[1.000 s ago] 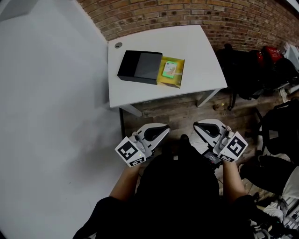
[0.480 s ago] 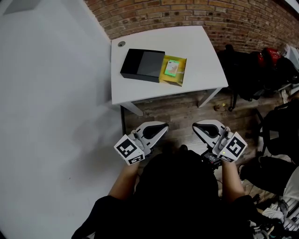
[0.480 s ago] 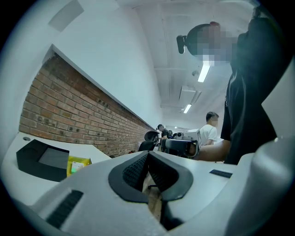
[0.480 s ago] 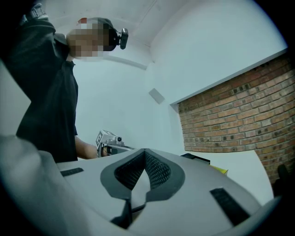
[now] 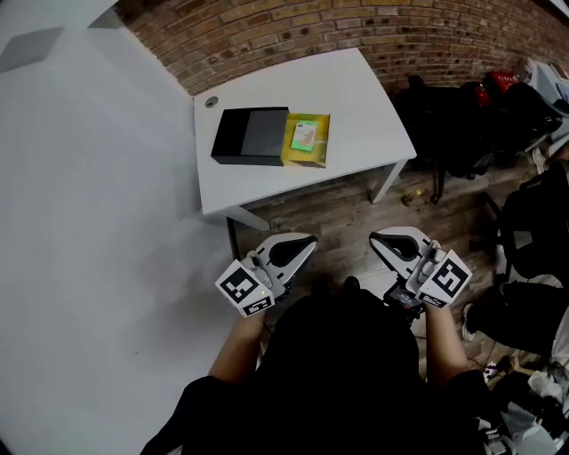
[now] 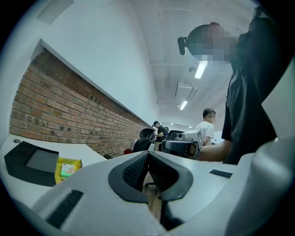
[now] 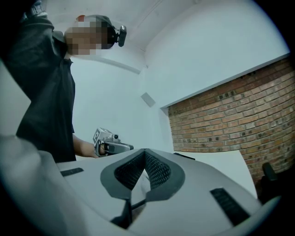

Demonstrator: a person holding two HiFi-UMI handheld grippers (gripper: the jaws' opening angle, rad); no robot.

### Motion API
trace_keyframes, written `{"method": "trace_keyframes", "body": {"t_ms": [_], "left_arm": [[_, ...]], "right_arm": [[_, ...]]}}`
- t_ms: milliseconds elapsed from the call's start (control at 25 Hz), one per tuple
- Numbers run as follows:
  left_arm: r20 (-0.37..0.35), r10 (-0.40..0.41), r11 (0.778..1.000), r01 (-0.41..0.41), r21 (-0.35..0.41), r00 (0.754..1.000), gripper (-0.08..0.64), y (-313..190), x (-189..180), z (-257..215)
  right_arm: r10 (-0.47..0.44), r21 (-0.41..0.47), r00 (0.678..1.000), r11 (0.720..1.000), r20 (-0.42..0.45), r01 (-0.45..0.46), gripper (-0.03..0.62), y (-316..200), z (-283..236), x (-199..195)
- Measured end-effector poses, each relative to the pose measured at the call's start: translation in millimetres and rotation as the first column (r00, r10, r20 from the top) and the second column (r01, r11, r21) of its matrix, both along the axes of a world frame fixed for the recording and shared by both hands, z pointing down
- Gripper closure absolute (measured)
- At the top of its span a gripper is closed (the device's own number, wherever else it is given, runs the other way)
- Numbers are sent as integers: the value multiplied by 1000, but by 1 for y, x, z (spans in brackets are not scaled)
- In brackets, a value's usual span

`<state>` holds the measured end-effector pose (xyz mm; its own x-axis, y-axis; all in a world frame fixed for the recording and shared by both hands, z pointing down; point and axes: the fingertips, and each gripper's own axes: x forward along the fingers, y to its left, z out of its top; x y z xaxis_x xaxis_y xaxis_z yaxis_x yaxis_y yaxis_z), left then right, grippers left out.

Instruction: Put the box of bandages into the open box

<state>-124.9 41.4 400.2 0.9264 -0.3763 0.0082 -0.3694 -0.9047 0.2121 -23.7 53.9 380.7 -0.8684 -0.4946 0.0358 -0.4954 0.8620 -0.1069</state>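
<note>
Green and white on its top face, the box of bandages reads to us as a small flat packet with print too small to make out. We see it lying in the yellow tray of the open box, just beside that box's black part. Everything sits on the white table by the brick wall, well apart from us. Our left gripper and right gripper hang near our body over the wooden floor, each with jaws pressed together on nothing.
</note>
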Motion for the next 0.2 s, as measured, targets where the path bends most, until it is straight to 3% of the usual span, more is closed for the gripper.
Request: {"method": "trace_keyframes", "body": {"t_ms": [200], "left_arm": [[9,19,1000,-19,-6,1000,545,0,21,4]], "right_arm": [[6,-5,1000,1000,0,-6,586,4,4,15]]}}
